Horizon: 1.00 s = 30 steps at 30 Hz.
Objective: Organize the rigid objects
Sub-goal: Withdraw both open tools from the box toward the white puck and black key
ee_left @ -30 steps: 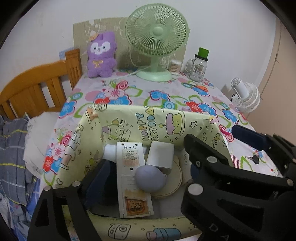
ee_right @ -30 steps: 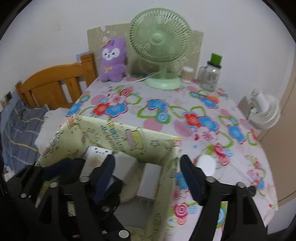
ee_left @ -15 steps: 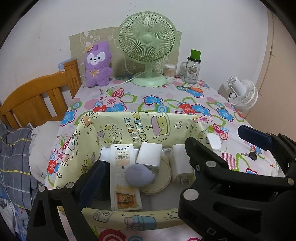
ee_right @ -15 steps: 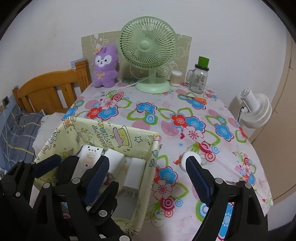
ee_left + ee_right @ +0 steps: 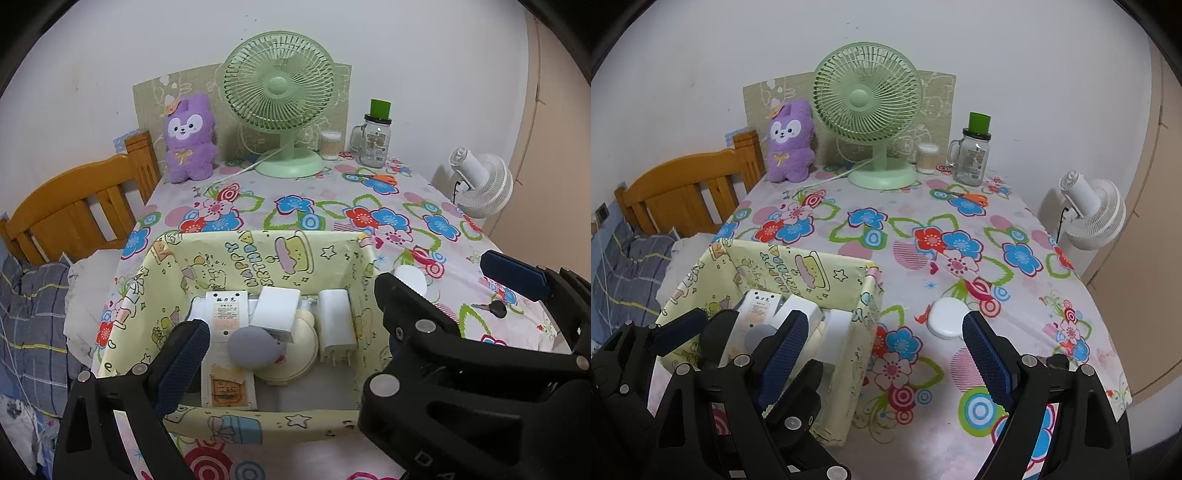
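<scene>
A yellow cartoon-print box [image 5: 258, 254] [image 5: 864, 295] stands at the table's front left. It holds a long white printed box [image 5: 226, 350], a grey oval object [image 5: 253, 349], a cream round case [image 5: 295, 354], a white block [image 5: 279, 308] and a white charger [image 5: 334, 325]. A white round lid [image 5: 947, 317] [image 5: 410, 278] lies on the cloth right of the box. My left gripper [image 5: 343, 325] is open and empty above the box's near side. My right gripper [image 5: 882, 354] is open and empty, over the box's right wall and the lid.
The flowered tablecloth [image 5: 960, 236] carries a green fan [image 5: 868, 107], a purple plush [image 5: 790, 142], a glass jar with green lid [image 5: 971, 155], a cotton-swab tub [image 5: 928, 158], orange scissors [image 5: 971, 197] and a key [image 5: 493, 307]. A white fan [image 5: 1093, 214] stands right; a wooden bedframe [image 5: 687, 195] left.
Both grippers have pulled back and up from the box, so more of the table shows. Both stay open and empty. The items in the box have not moved.
</scene>
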Available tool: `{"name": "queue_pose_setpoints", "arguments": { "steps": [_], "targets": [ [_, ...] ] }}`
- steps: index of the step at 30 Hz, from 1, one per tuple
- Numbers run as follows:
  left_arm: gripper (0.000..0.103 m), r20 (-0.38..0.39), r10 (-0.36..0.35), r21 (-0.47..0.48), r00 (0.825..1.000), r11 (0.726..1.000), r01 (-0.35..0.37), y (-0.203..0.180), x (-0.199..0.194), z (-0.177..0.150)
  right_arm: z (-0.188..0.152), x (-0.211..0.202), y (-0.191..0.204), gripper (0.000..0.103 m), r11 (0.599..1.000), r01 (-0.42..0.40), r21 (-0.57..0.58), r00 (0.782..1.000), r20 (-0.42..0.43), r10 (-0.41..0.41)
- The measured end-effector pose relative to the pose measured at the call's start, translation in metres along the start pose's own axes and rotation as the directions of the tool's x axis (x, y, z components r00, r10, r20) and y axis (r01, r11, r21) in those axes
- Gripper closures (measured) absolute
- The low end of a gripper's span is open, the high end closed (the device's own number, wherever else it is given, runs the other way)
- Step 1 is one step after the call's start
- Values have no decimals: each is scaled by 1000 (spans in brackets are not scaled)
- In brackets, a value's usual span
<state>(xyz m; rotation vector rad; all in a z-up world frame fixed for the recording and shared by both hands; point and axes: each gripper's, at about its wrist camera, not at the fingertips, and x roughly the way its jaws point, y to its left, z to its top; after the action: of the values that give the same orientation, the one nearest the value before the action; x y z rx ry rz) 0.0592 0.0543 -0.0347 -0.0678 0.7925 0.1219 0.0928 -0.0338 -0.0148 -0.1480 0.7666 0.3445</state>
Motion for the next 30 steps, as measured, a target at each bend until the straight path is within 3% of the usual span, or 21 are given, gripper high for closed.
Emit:
{"name": "queue_pose_setpoints", "arguments": {
  "steps": [30],
  "targets": [
    [4,38,-61,92,997,994,58,-78,-20,6,-10,-37,-72,15,997,34,72,998,46,-38]
  ]
}}
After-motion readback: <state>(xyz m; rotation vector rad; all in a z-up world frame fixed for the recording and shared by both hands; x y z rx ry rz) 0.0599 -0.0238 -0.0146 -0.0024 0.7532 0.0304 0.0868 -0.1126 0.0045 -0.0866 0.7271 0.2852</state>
